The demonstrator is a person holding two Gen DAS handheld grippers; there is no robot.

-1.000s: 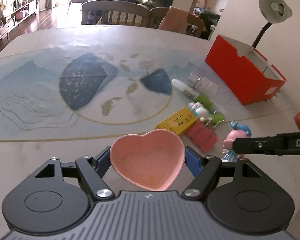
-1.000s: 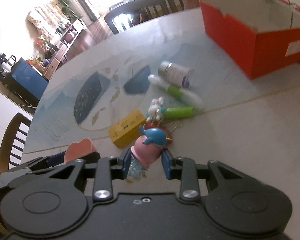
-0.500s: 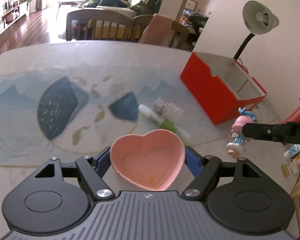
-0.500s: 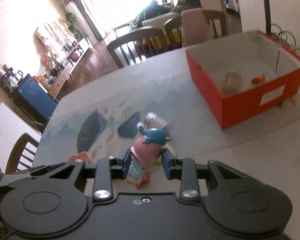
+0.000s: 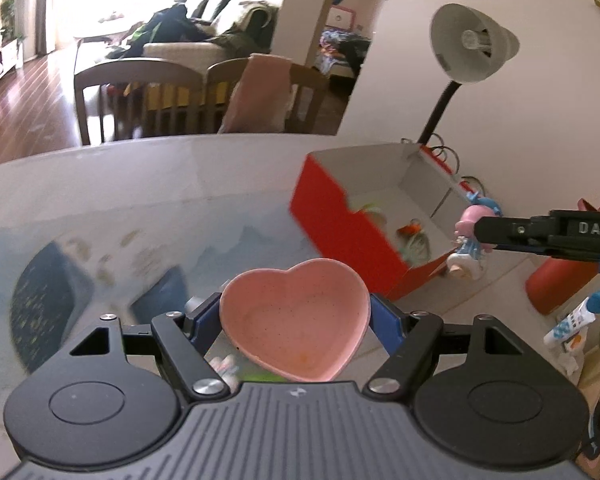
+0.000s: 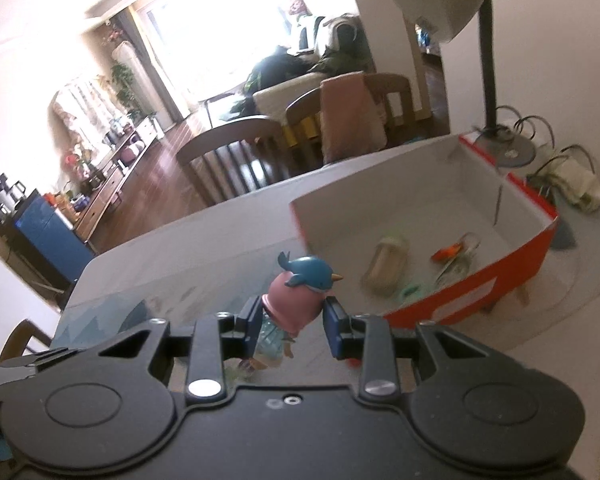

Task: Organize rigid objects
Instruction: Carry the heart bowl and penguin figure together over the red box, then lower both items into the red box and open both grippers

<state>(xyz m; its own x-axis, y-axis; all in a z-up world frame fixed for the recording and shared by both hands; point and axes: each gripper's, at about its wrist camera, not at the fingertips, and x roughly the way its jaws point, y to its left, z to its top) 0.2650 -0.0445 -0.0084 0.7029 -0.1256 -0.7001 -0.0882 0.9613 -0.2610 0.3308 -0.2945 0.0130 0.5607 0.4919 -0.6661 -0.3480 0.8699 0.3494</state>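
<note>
The pink heart-shaped dish (image 5: 296,316) sits clamped between the blue pads of my left claw (image 5: 296,322), lifted clear of the table (image 5: 140,184) with its hollow facing up. My right claw (image 6: 292,320) is clenched on a small figurine (image 6: 296,300) with a pink head and a blue whale on top; in the left view that figurine (image 5: 470,240) hangs just beside the near right corner of the red box (image 5: 340,224). The box stands open on the table, white inside, with a pale bottle (image 6: 386,266) and some small orange and green bits on its floor. Behind the box a grey desk lamp (image 5: 472,48) rises by the wall. Wooden chairs (image 5: 140,100) stand along the table's far edge.
</note>
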